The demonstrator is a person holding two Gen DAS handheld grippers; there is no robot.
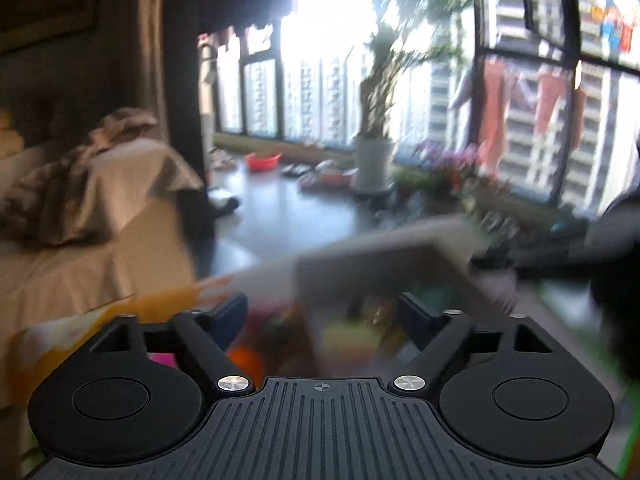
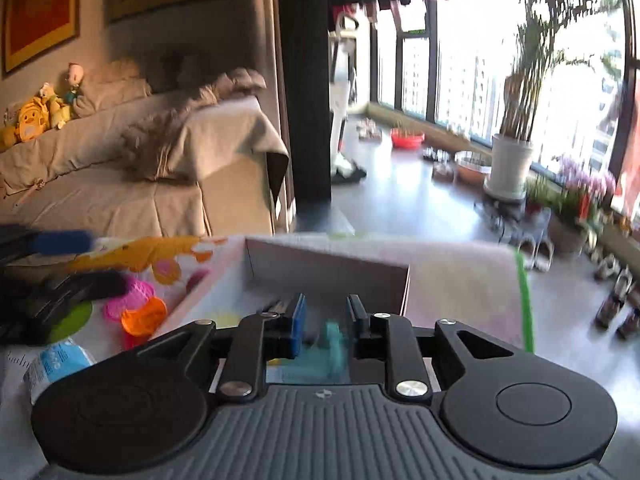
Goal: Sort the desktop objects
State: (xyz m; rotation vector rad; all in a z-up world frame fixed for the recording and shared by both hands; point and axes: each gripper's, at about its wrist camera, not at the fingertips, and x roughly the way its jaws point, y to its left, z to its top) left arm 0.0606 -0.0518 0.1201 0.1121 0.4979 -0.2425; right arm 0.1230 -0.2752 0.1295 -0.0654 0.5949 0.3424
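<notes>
A cardboard box (image 2: 328, 268) stands open on a table with a printed cloth (image 2: 452, 280). My right gripper (image 2: 326, 318) hovers over the box with its jaws partly apart; a blurred teal object (image 2: 332, 344) sits between or just below them, and I cannot tell whether it is held. My left gripper (image 1: 320, 312) is open wide above the same box (image 1: 380, 268), whose blurred colourful contents (image 1: 340, 336) show below it. The left gripper also appears at the left edge of the right wrist view (image 2: 60, 264). Pink and orange plastic moulds (image 2: 138, 312) lie left of the box.
A blue-and-white packet (image 2: 56, 364) lies at the table's near left. A covered sofa (image 2: 140, 168) stands behind the table. Beyond are a dark pillar (image 2: 304, 100), a potted plant (image 2: 512, 160), a red basin (image 2: 407, 138) and windows.
</notes>
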